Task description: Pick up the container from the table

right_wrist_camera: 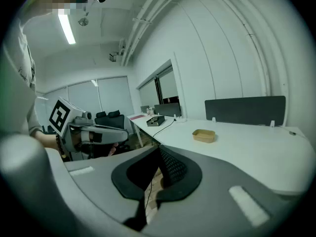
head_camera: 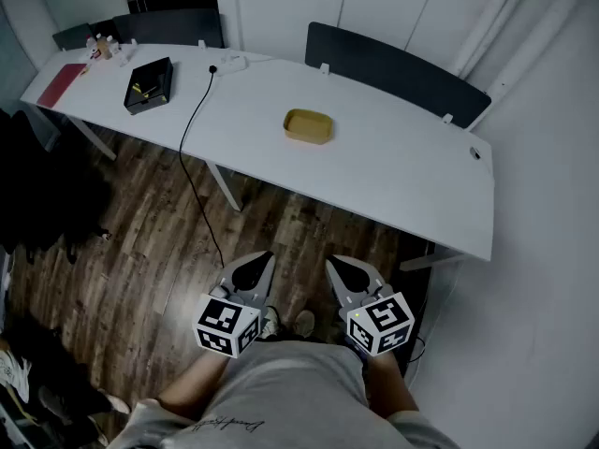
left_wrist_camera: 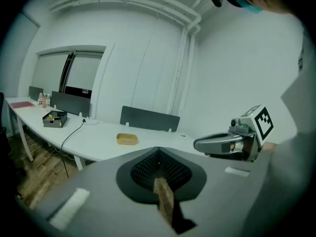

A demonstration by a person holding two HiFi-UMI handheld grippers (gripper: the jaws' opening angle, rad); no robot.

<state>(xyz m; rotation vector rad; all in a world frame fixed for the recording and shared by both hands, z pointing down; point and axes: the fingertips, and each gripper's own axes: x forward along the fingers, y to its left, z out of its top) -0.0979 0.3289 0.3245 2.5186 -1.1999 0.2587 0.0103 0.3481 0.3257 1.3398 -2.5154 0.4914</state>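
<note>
Container: a shallow tan container (head_camera: 308, 126) is seen on the white table (head_camera: 402, 171), a little above the centre of the head view. It is untouched and well apart from both grippers.
Table neighbours: a black tray (head_camera: 150, 85) and a red folder (head_camera: 62, 84) are set towards the upper left. A black cable (head_camera: 197, 118) is draped over the table's near edge between the tray and the container. A dark divider panel (head_camera: 393, 68) stands along the far edge.
Left gripper: the left gripper (head_camera: 265, 256) is held low, at the lower middle of the frame, over the wooden floor (head_camera: 140, 241). Its jaws are pressed together, with nothing between them.
Right gripper: the right gripper (head_camera: 331, 262) is held just beside the left one. Its jaws are fully closed and empty.
Head view alone: the whole table top, the floor and the person's shoes are shown.
Left gripper view alone: the right gripper is shown side-on at the right, and the container appears small, left of centre.
Right gripper view alone: the left gripper is shown at the left, and a ceiling light strip (right_wrist_camera: 65, 27) at the upper left.
</note>
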